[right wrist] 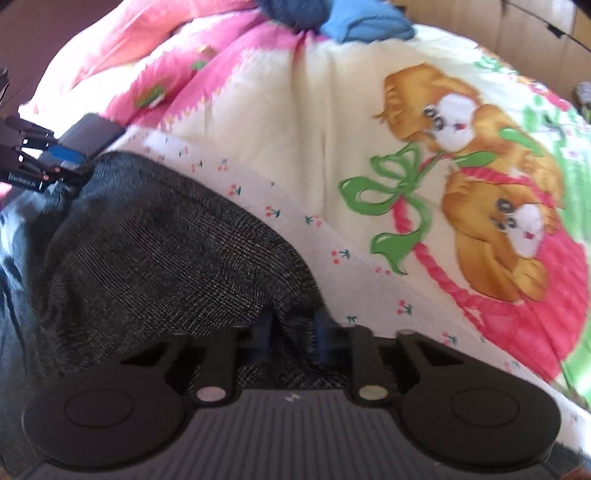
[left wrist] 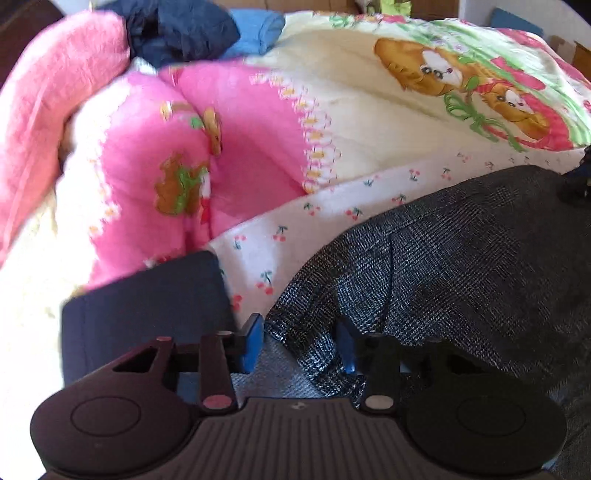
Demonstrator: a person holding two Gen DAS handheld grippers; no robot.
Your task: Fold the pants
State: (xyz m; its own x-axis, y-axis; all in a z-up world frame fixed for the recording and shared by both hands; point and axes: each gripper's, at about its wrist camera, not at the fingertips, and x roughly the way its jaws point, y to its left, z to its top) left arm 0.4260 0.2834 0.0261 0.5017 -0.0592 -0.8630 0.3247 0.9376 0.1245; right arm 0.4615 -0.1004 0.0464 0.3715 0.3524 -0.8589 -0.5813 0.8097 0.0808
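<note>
The pants (left wrist: pixel 461 258), dark grey with a fine check weave, lie on a bed over a quilt (left wrist: pixel 369 110) printed with bears, pink patches and a cherry-sprigged white border. In the left wrist view they fill the lower right, their rounded far edge running from the gripper at the bottom up toward the right edge of the frame; in the right wrist view the same cloth (right wrist: pixel 166 240) fills the lower left, its edge sloping from upper left down to that gripper. The visible far edge thus runs roughly from one gripper to the other; which end is waist and which is hem cannot be told, and the full long axis is not in view. The left gripper (left wrist: pixel 301 345) stands partly open, its blue fingers (left wrist: pixel 253 341) on either side of a fold at the cloth's near corner; the left pad shows clear of the fabric, while the right one is half hidden behind it, so a firm pinch cannot be confirmed. The right gripper (right wrist: pixel 295 336) is nearly closed, with a bunched ridge of the checked cloth rising between its dark blue fingers (right wrist: pixel 323 338), apparently pinched there. A folded navy item (left wrist: pixel 147 310) lies just left of the left gripper. Navy and light blue clothes (left wrist: pixel 207 31) are heaped at the far side of the quilt.
</note>
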